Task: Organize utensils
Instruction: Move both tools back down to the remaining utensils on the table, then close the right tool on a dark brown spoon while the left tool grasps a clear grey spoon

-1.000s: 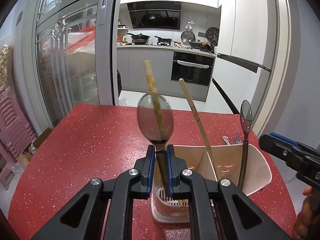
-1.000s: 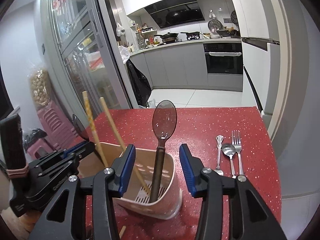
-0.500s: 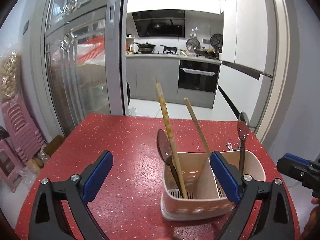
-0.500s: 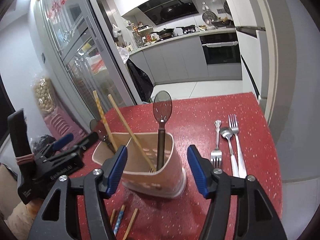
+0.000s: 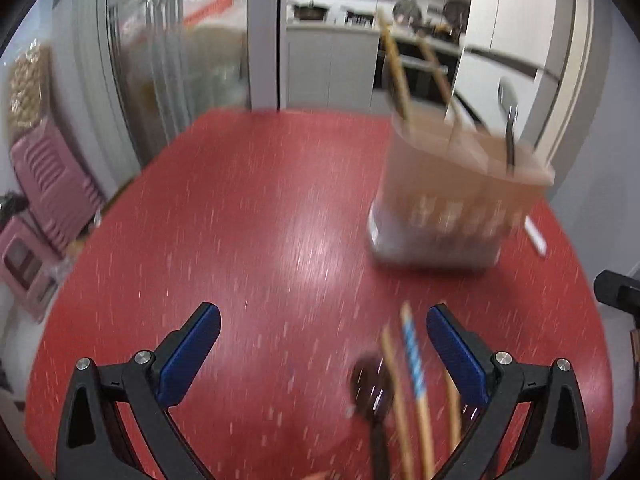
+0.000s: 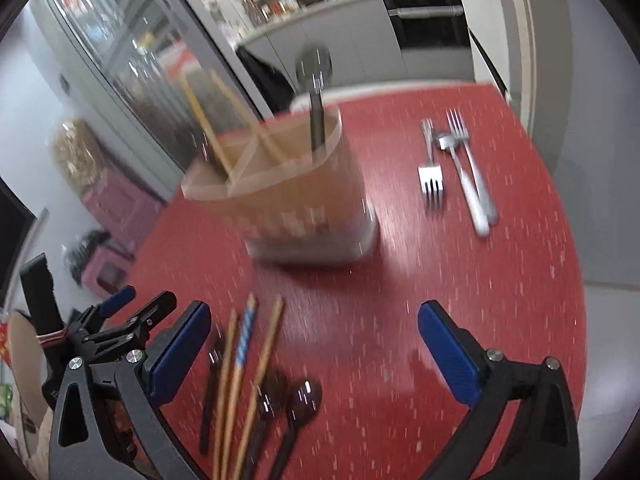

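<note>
A beige utensil holder stands on the red table, with chopsticks and a dark spoon upright in it. My left gripper is open and empty, low over the table, with loose chopsticks and a dark spoon lying between its fingers. My right gripper is open and empty above loose chopsticks and dark spoons. The left gripper also shows in the right wrist view. Both views are blurred.
Two forks and a metal spoon lie on the table right of the holder. A white item lies beyond the holder. Glass cabinet doors and pink stools stand left of the table.
Both grippers have pulled back from the holder and dropped low toward the near table edge. The loose chopsticks and spoons have come into view.
</note>
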{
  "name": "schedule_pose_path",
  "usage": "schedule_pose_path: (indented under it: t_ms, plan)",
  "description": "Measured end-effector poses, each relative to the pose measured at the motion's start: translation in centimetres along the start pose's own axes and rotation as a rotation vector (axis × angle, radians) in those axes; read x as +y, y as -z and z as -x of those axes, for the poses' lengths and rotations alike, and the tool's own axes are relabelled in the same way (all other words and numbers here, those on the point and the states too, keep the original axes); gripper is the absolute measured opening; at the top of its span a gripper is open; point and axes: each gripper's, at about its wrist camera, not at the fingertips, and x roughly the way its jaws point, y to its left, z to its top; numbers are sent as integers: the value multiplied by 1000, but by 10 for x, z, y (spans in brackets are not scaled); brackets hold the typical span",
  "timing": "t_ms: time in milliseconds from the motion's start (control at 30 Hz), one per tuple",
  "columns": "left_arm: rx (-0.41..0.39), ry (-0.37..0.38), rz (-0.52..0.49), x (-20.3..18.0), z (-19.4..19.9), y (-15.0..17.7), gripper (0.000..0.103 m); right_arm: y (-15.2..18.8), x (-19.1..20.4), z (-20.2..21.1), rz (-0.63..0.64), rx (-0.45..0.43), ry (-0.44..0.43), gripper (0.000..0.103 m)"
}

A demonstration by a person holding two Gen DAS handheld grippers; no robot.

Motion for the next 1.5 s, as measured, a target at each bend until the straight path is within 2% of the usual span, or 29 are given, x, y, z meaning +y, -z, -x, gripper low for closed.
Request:
schedule_pose_path:
  t_ms: [167, 400, 500, 633, 900, 1067, 1100, 1200, 1300, 1500]
  plan:
    - [100, -8, 16, 8, -7, 41, 103, 40, 4, -18, -3, 115, 46, 103]
    - [124, -6, 27, 13, -1, 67, 103, 80, 7, -35, 0, 206, 79, 99]
    - [125, -9, 9, 11, 2, 73, 103, 89, 12, -37, 26, 217, 114, 92]
    - [142, -23, -15, 4, 0, 79, 103, 94, 19, -42, 60, 230, 154, 77]
    - [160, -44, -40, -1, -7, 88, 103, 105, 35, -49, 130, 236, 228, 70]
    - [156, -45, -44, -2, -9, 89, 103, 110, 52, -59, 234, 234, 304, 62]
    - [156, -46, -44, -2, -9, 89, 103, 111, 54, -58, 250, 228, 298, 58]
    - [154, -49, -43, 0, -10, 88, 103, 111, 52, -55, 273, 230, 288, 53]
    - [157, -50, -44, 2, -10, 86, 103, 110, 46, -51, 295, 234, 275, 39]
    - [167, -16, -27, 4, -12, 79, 103, 107, 32, -46, 314, 243, 253, 38]
